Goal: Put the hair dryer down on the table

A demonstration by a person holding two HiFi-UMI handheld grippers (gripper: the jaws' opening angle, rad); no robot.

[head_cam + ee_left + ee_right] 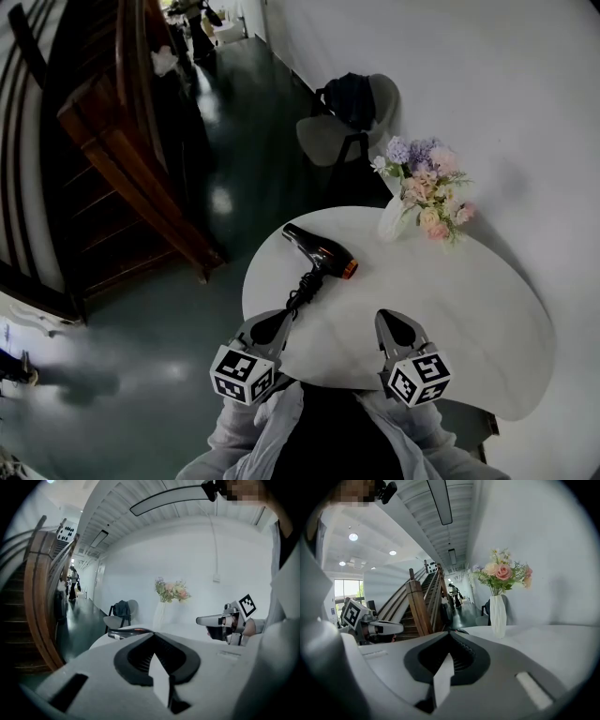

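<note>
One hair dryer (320, 251), one vase (392, 221), one chair (330, 139), one table (450, 295).

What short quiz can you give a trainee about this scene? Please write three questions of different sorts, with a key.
1. True or false: the hair dryer lies on the table, and no gripper holds it.
2. Choose one. What stands at the table's far edge? A) a vase of flowers B) a kettle C) a desk lamp
3. Short answer: are the left gripper and the right gripper open or shut, and what is between their jaws?

Key: 1 true. 2 A. 3 Both are shut, with nothing between the jaws.
</note>
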